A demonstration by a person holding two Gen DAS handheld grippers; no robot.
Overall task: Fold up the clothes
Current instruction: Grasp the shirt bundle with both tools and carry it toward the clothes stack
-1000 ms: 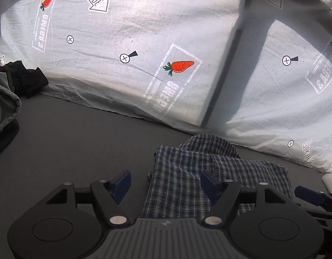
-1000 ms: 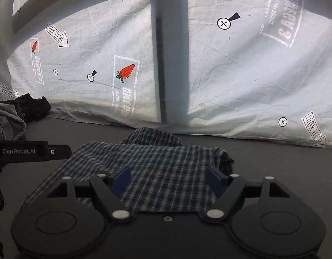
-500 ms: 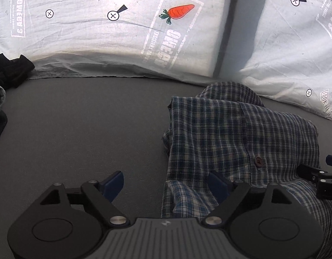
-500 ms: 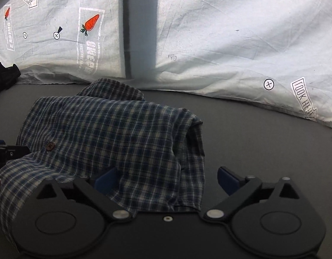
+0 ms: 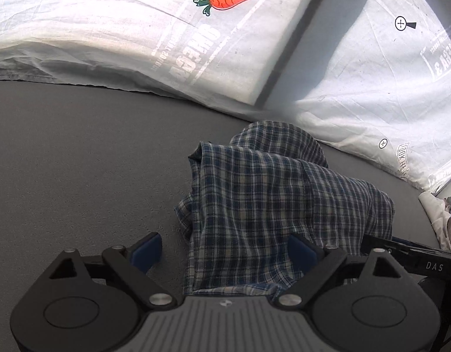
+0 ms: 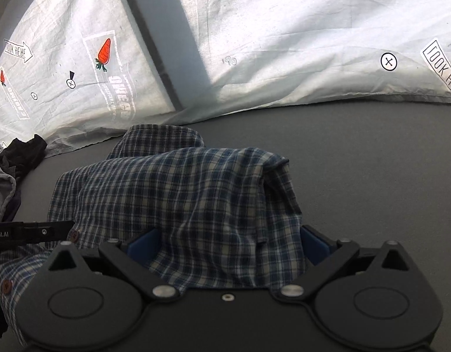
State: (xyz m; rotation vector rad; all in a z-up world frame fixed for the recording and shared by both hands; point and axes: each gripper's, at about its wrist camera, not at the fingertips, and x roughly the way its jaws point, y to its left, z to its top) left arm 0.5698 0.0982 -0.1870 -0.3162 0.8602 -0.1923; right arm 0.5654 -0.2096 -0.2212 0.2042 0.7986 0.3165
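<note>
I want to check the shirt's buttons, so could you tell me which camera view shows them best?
The right wrist view: two brown buttons show on the plaid shirt near its left edge, one beside the other gripper's finger, one lower. In the left wrist view the shirt is plain to see, but I can make out no button there.

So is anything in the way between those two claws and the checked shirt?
Nothing visible. The shirt lies right between the fingers of both the left gripper, whose jaws are opening, and the right gripper, with only bare grey surface around it.
</note>
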